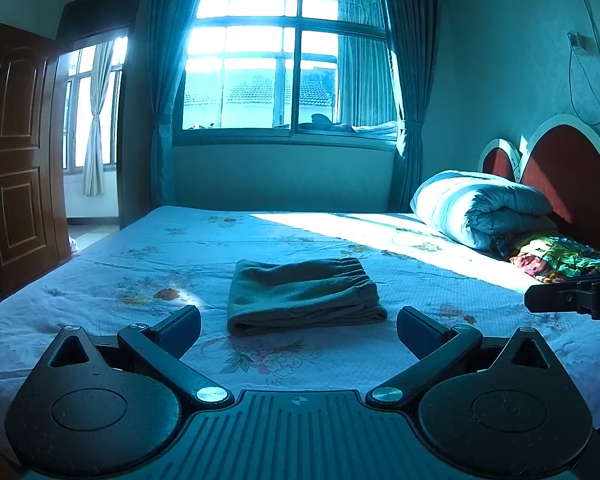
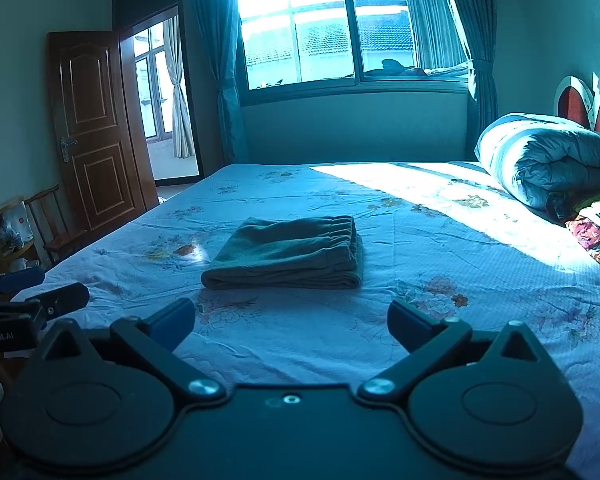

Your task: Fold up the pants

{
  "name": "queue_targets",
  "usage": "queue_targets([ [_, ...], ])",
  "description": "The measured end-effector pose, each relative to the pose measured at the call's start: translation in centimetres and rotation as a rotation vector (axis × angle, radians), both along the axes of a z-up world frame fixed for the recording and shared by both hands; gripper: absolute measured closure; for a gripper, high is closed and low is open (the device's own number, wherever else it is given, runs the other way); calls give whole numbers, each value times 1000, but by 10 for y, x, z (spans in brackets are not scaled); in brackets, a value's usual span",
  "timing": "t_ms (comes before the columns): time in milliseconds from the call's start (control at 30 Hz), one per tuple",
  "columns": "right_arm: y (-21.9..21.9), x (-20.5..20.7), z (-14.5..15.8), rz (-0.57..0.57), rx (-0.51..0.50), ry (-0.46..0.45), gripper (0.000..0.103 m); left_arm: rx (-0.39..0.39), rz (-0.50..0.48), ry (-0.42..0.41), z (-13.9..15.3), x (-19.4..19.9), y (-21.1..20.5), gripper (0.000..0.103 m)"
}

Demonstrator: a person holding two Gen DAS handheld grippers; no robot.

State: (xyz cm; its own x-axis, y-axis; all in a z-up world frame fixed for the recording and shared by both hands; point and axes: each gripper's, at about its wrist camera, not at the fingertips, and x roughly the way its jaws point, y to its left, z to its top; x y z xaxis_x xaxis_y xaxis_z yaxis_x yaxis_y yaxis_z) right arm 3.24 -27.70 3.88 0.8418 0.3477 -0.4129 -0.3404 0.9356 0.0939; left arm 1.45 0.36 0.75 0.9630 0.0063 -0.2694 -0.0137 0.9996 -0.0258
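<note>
Pants (image 1: 304, 294) lie folded into a compact rectangle on the bed (image 1: 100, 280), roughly mid-mattress, elastic waistband on the far right end, fold edge facing the cameras. Same bundle in the right wrist view (image 2: 286, 254), flat on the floral sheet, nothing on top of it. Left gripper (image 1: 299, 330) hovers near the front edge of the pants, jaws spread wide, nothing between the fingers, not touching the fabric. Right gripper (image 2: 291, 322) likewise wide open and empty, held a bit back from the pants, clear of the cloth. Each gripper shows in the other's view: right one as a dark piece at the right edge of the left wrist view, left one at the left edge of the right wrist view. Rolled quilt (image 1: 480, 210) sits at the head of the bed by the headboard (image 1: 572, 168), with a colourful cloth (image 1: 560, 258) just in front of it, well apart from the pants. Sun patch falls across the sheet right of the pants. Window (image 1: 288, 68) with curtains behind the bed, wooden door (image 1: 16, 152) open at the left.
</note>
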Motion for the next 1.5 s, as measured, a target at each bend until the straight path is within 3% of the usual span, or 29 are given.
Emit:
queue_targets([
  [1500,0,0,1,4,-8,-8,6,-26,-19,-6,-1,0,6,0],
])
